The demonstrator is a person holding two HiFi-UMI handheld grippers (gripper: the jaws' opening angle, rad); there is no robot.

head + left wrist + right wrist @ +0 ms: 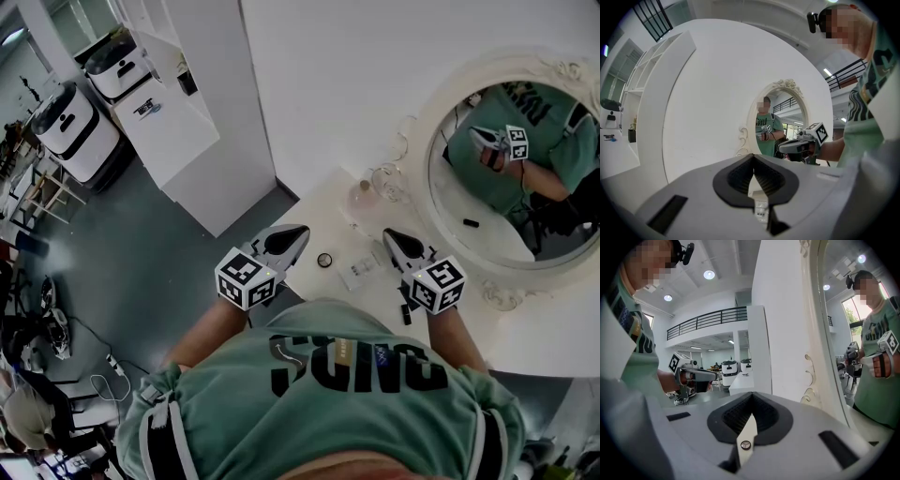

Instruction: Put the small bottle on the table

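Note:
In the head view a small clear bottle (pixel 358 268) lies on the white table (pixel 539 328), between my two grippers. My left gripper (pixel 298 231) hovers at the table's left edge, jaws shut with nothing in them. The left gripper view (pixel 753 157) shows its pads meeting in a line, pointing at the wall. My right gripper (pixel 389 234) hangs just right of the bottle, also shut and empty (pixel 752 395). Each gripper shows in the other's view: the right gripper (pixel 800 145) and the left gripper (pixel 696 377).
A round ornate mirror (pixel 525 159) stands at the table's back right and reflects the person. Two glass pieces (pixel 375 186) stand at the far edge, a small dark ring (pixel 324 260) sits beside the bottle, and a black item (pixel 405 314) lies near me. White cabinet (pixel 169 122) and white machines (pixel 70 127) stand on the floor at left.

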